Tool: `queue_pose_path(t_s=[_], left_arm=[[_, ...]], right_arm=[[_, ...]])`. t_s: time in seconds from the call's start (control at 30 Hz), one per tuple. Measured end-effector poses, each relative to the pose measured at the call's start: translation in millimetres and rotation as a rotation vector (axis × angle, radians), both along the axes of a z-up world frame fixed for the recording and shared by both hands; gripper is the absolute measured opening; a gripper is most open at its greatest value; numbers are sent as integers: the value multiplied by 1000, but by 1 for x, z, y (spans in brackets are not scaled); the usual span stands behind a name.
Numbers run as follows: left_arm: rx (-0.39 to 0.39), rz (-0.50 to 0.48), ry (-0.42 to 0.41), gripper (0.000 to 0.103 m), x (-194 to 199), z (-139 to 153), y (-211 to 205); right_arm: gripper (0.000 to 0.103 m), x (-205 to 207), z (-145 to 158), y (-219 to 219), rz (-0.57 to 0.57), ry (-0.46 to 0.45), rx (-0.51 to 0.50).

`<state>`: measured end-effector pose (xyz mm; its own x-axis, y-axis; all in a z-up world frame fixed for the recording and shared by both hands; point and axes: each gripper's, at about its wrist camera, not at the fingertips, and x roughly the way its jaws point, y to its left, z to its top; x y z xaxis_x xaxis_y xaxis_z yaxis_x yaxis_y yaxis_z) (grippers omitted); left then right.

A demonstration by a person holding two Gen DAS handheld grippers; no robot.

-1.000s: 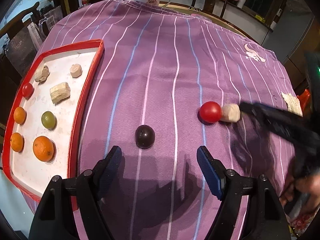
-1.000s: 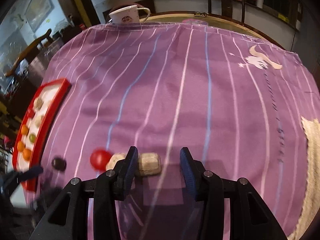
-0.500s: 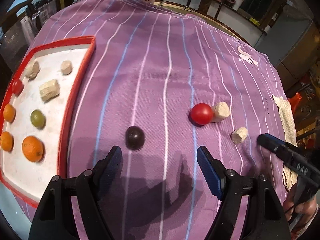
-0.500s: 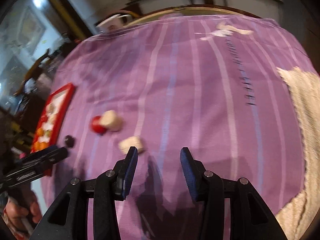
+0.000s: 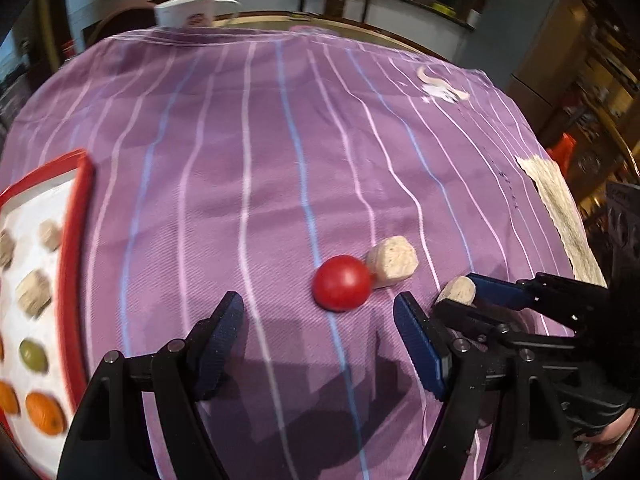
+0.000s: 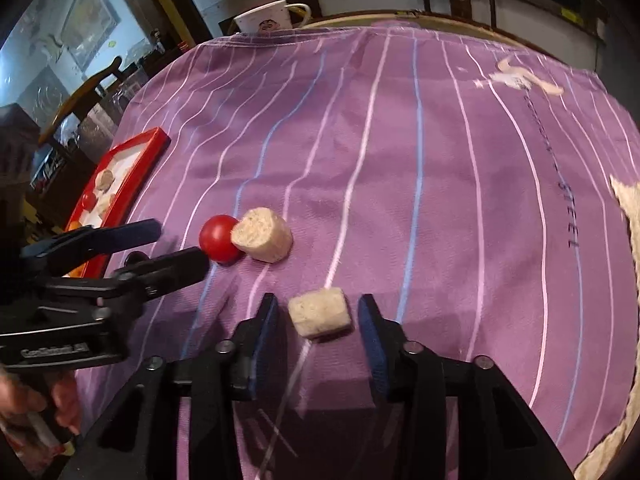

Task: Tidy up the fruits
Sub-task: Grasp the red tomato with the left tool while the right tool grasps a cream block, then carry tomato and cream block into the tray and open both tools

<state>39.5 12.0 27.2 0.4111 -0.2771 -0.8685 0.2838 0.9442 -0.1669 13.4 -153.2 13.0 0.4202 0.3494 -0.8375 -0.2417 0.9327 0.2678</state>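
Right wrist view: right gripper (image 6: 318, 320) fingers closing around the pale chunk (image 6: 320, 317), not yet touching; keep it centred. Left gripper (image 5: 318, 330) gapes empty beside the red tomato (image 5: 342, 283).

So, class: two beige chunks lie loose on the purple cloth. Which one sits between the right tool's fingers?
The lone chunk, untouched; the other chunk leans against the red tomato.

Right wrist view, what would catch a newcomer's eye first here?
A bright red tomato sits mid-cloth, touching a pale beige chunk, vivid against the purple striped tablecloth. Nearer, the right hand-held gripper is closing around a second beige chunk, pads not yet touching it. At far left is a red-rimmed tray of sorted fruit.
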Motion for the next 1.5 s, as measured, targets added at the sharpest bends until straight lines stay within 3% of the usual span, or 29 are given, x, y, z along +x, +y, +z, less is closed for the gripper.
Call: queue_pose_path(t_s=[0.17,0.27,0.33,0.43,0.53,0.77,1.07,1.33,1.5], left_arm=[[-14,-70,24,76,12,-11,-9],[-11,-86,18,63,17,-12,-13],[-40,-90,30,41,19,-11,-12],[-49,-84,38,32,18,-11,-12],[-24,-79,29,32,12,-10,-14],[-72,-34,11,32,-11,5,8],[-115,122,-59,32,-54,46,98],[-62,362,-44,32,-80,43,231],[-19,408,-42,32,-72,42,276]], right_arm=[[40,-3,1,-8,-26,16,22],[40,-6,1,-5,-22,11,7],[40,-7,1,-2,-23,6,-6],[39,-8,2,-2,-37,2,-12],[34,-10,3,-2,-47,7,-3],[34,-20,12,2,-77,10,16],[34,-33,40,43,-69,-22,53],[34,-32,59,140,67,-49,85],[34,-28,64,207,168,-58,81]])
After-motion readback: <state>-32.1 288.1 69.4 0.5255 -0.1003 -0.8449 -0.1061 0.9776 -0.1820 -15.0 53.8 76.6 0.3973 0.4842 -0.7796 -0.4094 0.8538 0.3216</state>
